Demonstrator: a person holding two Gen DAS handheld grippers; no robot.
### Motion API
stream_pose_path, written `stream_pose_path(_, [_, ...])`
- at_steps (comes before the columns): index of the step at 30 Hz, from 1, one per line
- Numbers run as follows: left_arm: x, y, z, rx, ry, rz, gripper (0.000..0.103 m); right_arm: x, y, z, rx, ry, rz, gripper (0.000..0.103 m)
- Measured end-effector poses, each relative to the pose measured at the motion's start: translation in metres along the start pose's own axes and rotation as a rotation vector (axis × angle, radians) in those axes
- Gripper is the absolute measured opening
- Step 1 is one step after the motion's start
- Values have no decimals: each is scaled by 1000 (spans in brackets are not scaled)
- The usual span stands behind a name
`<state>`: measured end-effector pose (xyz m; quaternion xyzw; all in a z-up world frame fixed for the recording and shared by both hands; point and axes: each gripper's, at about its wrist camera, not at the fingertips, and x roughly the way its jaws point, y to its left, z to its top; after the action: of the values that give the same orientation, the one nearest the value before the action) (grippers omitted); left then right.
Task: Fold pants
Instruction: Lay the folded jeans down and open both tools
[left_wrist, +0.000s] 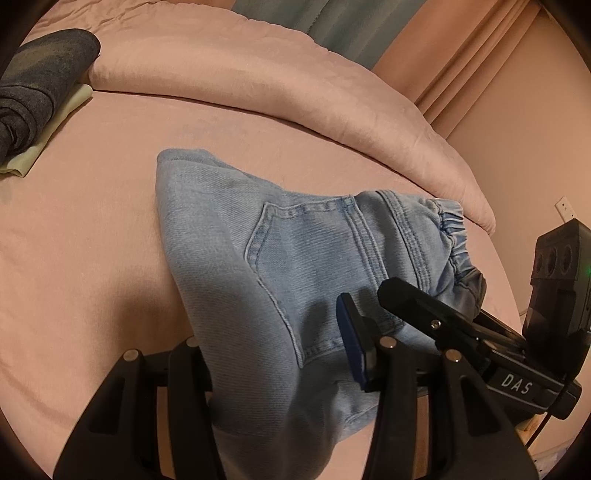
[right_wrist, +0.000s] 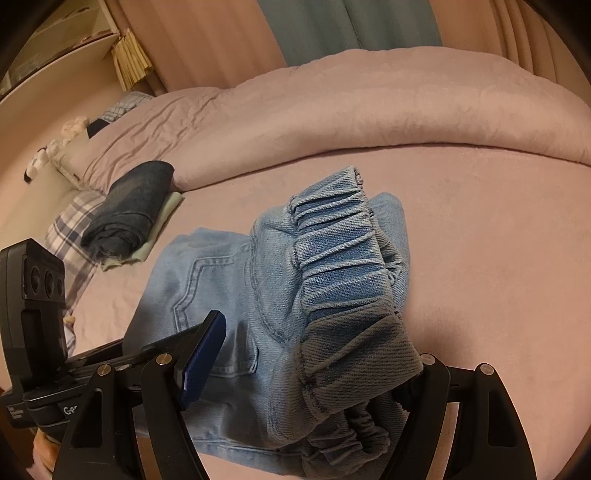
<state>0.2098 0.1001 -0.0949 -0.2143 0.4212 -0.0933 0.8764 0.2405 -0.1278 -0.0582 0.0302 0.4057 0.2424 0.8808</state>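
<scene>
Pants (left_wrist: 258, 266): light denim, folded, on pink bed (left_wrist: 92, 240).
Left gripper (left_wrist: 273, 354): clamped on near fold.
Right gripper (right_wrist: 314, 373): clamped on elastic waistband (right_wrist: 332, 251).

1. the jeans (left_wrist: 236, 258) lie on the bed (left_wrist: 92, 240), between both grippers.
2. a quilt (left_wrist: 258, 85) lies behind the jeans.
3. folded clothes (right_wrist: 133, 206) sit far left, beside the quilt.

A pink bed (left_wrist: 92, 221) carries light-blue jeans (left_wrist: 229, 236), a bunched pink duvet (left_wrist: 258, 74), and dark folded jeans (right_wrist: 129, 206) on a pale cloth (right_wrist: 162, 218).
</scene>
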Motion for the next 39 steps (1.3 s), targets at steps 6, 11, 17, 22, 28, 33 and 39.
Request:
stream_pose_path(6, [9, 2, 4, 20, 27, 57, 50, 6, -4, 1, 8, 24, -5, 80])
stream_pose_path(11, [19, 12, 7, 23, 49, 159, 62, 13, -15, 2, 18, 61, -52, 79])
stream_pose_path(17, [12, 20, 9, 49, 5, 264, 73, 8, -34, -4, 54, 85, -82, 85])
stream_pose_path(22, [-15, 13, 8, 88, -86, 277, 73, -33, -38, -3, 73, -43, -133, 85])
stream_pose_path(28, [-14, -25, -9, 233, -82, 158, 71, -47, -5, 6, -62, -118, -55, 84])
stream_pose_path(33, [26, -18, -21, 241, 31, 172, 70, 9, -1, -6, -98, 54, -105, 78])
stream_pose_path(39, [7, -28, -16, 248, 2, 188, 70, -15, 0, -7, -67, 27, -92, 78])
